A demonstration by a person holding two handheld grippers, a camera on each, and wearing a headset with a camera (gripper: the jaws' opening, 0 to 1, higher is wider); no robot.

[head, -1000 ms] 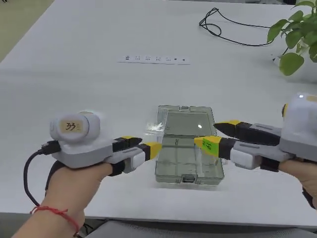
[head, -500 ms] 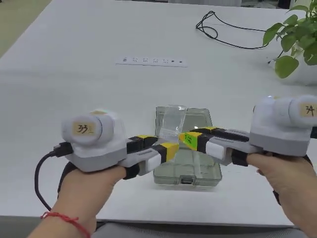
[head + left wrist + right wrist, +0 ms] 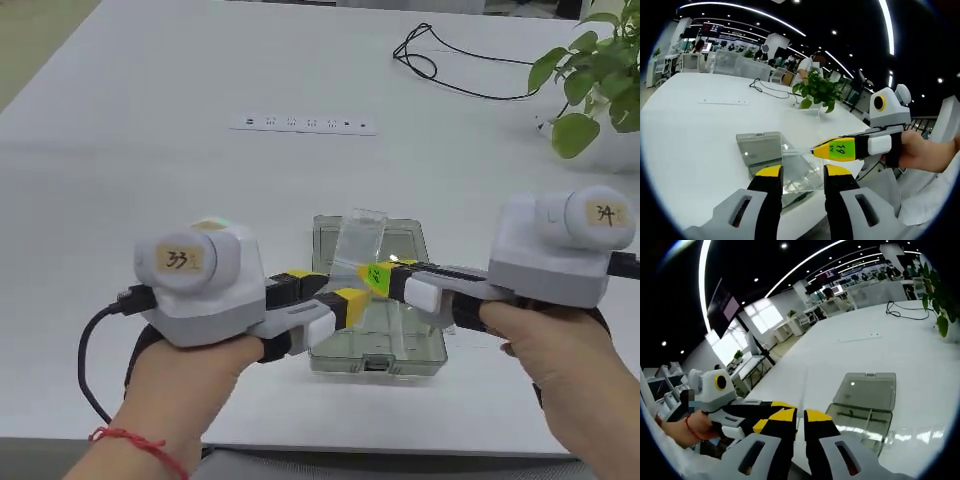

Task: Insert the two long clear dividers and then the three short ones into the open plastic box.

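Observation:
The open clear plastic box (image 3: 400, 345) lies on the white table, its lid (image 3: 380, 240) folded back on the far side. My right gripper (image 3: 372, 275) is shut on a clear divider (image 3: 360, 238) and holds it upright, tilted, above the box's left part. In the right gripper view the divider (image 3: 804, 385) shows edge-on between the closed jaws (image 3: 800, 416), with the box (image 3: 865, 400) beyond. My left gripper (image 3: 322, 290) is open just left of the divider. In the left gripper view the divider's lower edge (image 3: 799, 172) hangs between the spread jaws (image 3: 804, 172), with the right gripper (image 3: 832, 148) coming in from the right.
A white power strip (image 3: 305, 123) lies farther back on the table (image 3: 150, 180). A black cable (image 3: 450, 62) curls at the far right, beside a green potted plant (image 3: 590, 80). The table's near edge runs just below the box.
The right gripper swung in over the box, closed on a clear divider and raised it. The left gripper moved right until its jaws reached the divider.

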